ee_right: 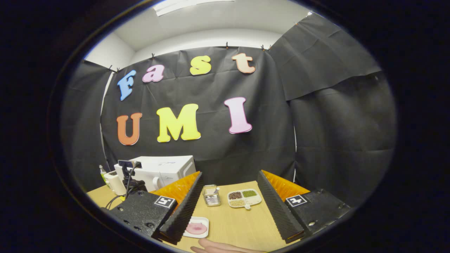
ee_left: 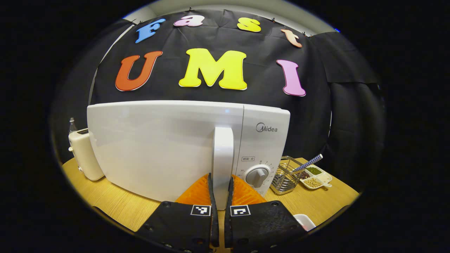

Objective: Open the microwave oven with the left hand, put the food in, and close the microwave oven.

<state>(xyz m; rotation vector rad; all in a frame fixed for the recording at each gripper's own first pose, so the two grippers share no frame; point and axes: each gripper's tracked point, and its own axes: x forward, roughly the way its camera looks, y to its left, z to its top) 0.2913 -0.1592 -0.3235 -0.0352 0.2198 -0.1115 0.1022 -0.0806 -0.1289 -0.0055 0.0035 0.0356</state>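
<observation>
The left gripper (ee_left: 220, 191) has its two fingers closed onto the lower part of the white upright bar handle (ee_left: 223, 154) of the glossy white box-shaped microwave oven (ee_left: 165, 147), whose door (ee_left: 154, 147) looks shut, flush with the dial panel. The oven stands on the pale wooden table (ee_left: 116, 207), with a cream toaster (ee_left: 84, 154) just beside it on one side and a wire basket (ee_left: 285, 175) on the other. The step in hand seems to be the pull: it likely goes best drawn back in an arc about the far hinge edge, with the pinch kept square on the bar so it does not slide off. The right gripper (ee_right: 228, 207) hovers with fingers spread wide, empty. The food, a pink round piece on a small white rectangular dish (ee_right: 197, 227), sits on the table near that gripper's one finger, well apart from the oven.
</observation>
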